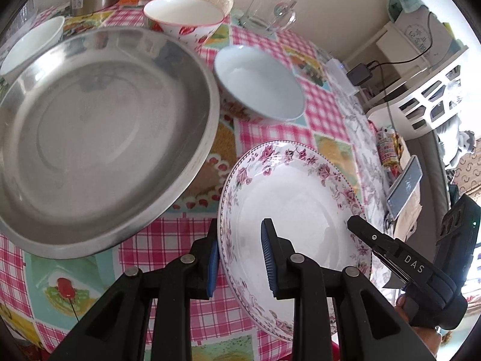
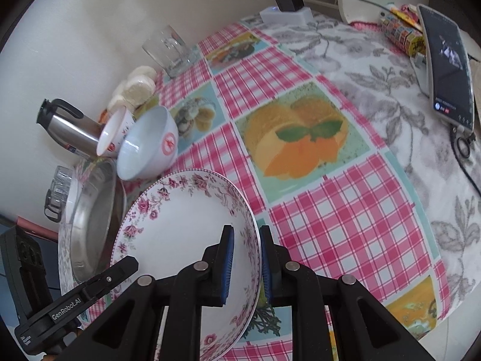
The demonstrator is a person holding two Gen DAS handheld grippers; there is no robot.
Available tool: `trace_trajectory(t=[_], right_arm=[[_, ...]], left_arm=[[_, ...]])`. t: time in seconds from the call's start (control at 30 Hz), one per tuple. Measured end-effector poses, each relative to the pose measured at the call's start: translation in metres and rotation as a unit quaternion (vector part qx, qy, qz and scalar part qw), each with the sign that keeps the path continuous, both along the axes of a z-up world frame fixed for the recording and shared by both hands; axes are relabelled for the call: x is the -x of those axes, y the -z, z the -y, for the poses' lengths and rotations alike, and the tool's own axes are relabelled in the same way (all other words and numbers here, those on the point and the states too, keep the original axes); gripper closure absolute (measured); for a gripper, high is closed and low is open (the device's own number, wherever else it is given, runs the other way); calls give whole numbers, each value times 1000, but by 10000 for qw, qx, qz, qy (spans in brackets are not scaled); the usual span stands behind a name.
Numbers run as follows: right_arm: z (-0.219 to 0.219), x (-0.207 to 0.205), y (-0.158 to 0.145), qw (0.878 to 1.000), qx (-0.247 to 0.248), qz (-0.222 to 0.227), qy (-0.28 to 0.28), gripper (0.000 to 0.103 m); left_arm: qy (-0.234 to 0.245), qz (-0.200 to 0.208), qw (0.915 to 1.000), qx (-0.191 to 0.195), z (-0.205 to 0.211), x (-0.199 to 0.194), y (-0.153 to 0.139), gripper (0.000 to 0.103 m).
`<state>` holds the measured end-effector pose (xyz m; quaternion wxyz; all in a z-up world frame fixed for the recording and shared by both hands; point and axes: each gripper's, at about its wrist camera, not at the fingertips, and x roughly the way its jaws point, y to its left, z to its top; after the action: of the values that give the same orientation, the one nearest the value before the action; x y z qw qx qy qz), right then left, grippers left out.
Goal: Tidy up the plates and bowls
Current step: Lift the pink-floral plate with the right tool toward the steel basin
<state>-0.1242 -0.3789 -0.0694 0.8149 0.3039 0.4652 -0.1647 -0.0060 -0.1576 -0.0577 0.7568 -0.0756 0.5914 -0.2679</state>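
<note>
Left wrist: both grippers angled down, clamping floral plate rim.

- Floral plate: glazed ceramic, glossy white, smooth, with a printed pink flower band at the rim.
- Metal basin: steel, brushed and dull-shining, fine circular scuffs on the floor.
- Pale blue bowl: glazed ceramic, smooth, glossy.
- Strawberry bowl: glossy white inside, printed outside.
- Tablecloth: smooth plastic-like sheet, slight sheen, printed checks.
- Glass tumbler: clear glass.
- Flask: brushed metal body, black plastic cap.
- Left gripper and right gripper: matt black plastic; ribbed blue pads, rubber-like.
</note>
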Motion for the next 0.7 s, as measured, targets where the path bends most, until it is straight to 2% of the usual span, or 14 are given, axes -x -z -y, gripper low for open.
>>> trace_trajectory(t=[0.3,0.5,0.7], right_arm=[[-12,1,-30,9979,160,624,-51,85],[-30,-12,-33,9971,121,710,-233,85],[-48,-22,-38,9961,119,806,-342,85]], left_arm=[[-136,479,9982,327,-14,-6,-34,76],[-380,343,9974,515,-35,-19,-35,76],[-458,424,9968,498,-52,-23,-41,76]])
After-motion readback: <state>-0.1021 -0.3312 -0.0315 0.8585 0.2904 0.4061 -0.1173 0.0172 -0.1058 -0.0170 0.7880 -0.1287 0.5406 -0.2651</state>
